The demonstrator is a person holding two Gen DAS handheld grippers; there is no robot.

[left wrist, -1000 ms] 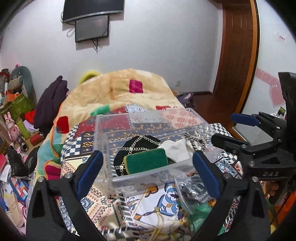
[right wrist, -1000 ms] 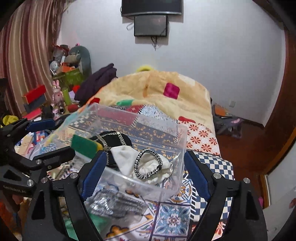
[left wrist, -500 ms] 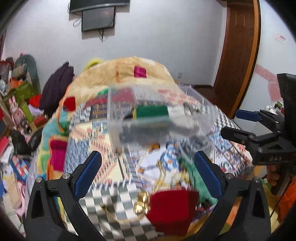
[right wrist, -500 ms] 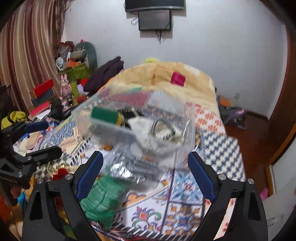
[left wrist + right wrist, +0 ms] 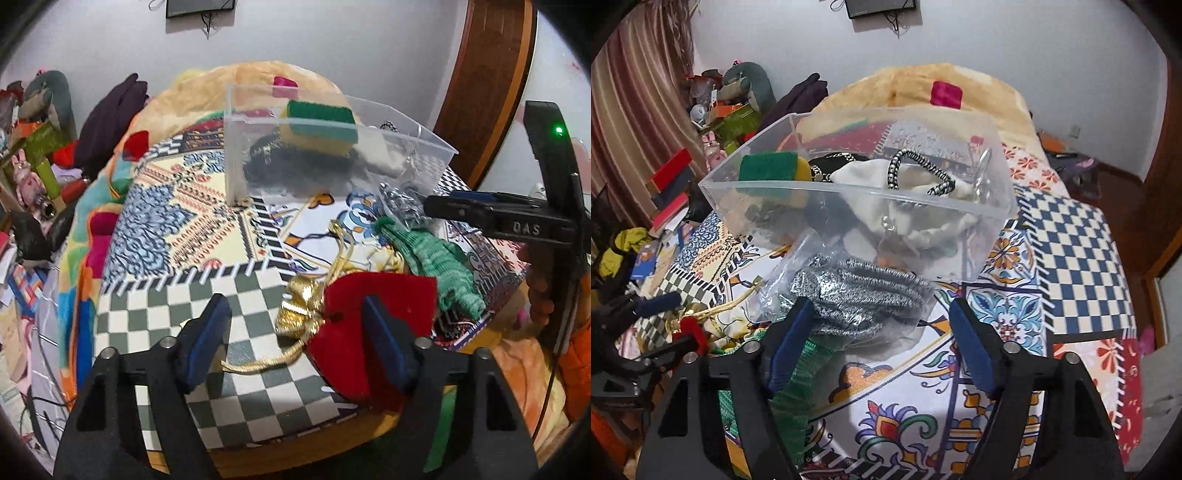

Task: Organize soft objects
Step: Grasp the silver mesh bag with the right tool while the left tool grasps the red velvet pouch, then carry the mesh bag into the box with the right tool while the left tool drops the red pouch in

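A clear plastic bin (image 5: 413,144) (image 5: 849,195) on the patterned bedspread holds a green-and-yellow sponge (image 5: 317,125) (image 5: 772,168), a black item, a white cloth (image 5: 864,175) and a braided band (image 5: 916,166). My left gripper (image 5: 295,328) is open, low over a red pouch (image 5: 373,317) with gold tassels (image 5: 299,310). A green knitted piece (image 5: 436,262) (image 5: 809,354) lies to its right. My right gripper (image 5: 877,332) is open, around a clear bag of grey knitted fabric (image 5: 857,295), just in front of the bin.
The bedspread (image 5: 1071,251) ends at the near edge (image 5: 258,417). A yellow blanket (image 5: 923,88) is heaped behind the bin. Clutter of toys, boxes and clothes (image 5: 40,147) fills the floor on the left. A wooden door (image 5: 491,74) stands to the right.
Both grippers have pulled back from the bin and dropped lower. The left now hangs over the red pouch, the right over the grey fabric bag. Both jaws have narrowed somewhat.
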